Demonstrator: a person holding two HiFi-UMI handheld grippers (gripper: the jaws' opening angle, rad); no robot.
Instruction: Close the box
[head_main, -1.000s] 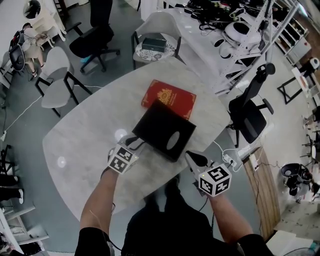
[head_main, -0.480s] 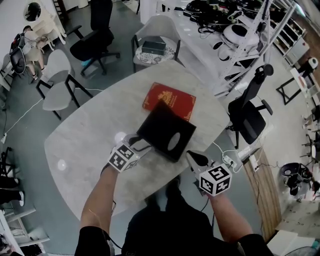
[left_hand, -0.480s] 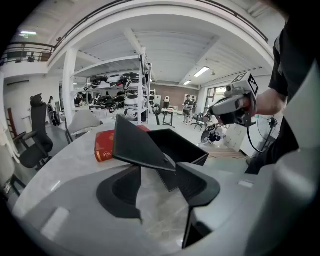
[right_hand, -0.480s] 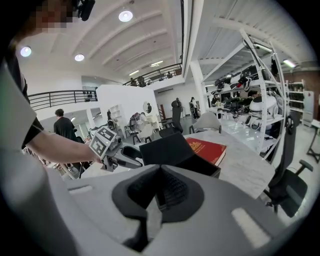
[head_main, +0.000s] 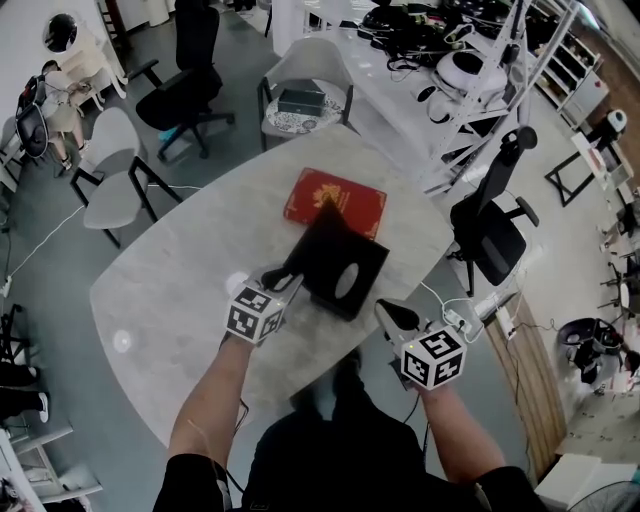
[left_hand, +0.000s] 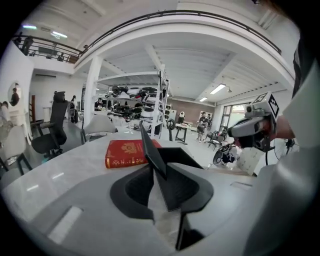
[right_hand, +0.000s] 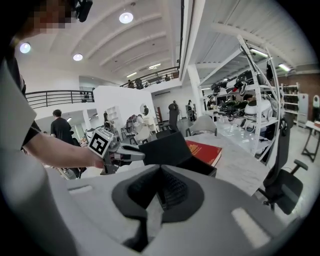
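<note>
On the marble table (head_main: 170, 290) stands a black box (head_main: 350, 280) with its lid (head_main: 325, 240) tilted up on edge. The lid's thin edge (left_hand: 152, 152) sits between the jaws of my left gripper (head_main: 290, 272), which are closing and pressing on it. The right gripper view shows the left gripper (right_hand: 132, 154) holding the lid (right_hand: 167, 147) at its corner over the box base (right_hand: 200, 167). Near the table's front edge, to the right of the box, my right gripper (head_main: 385, 312) is shut and empty. A red book (head_main: 335, 200) lies just behind the box.
A black office chair (head_main: 490, 235) stands off the table's right end. White chairs (head_main: 115, 170) stand to the left. A small round table (head_main: 305, 100) with a dark case is at the back, next to cluttered shelving (head_main: 470, 60). Cables and a power strip (head_main: 460, 315) lie on the floor at right.
The black lid has swung from lying broad and flat to standing steeply on edge. My left gripper has shifted slightly right with it. The right gripper has stayed in place.
</note>
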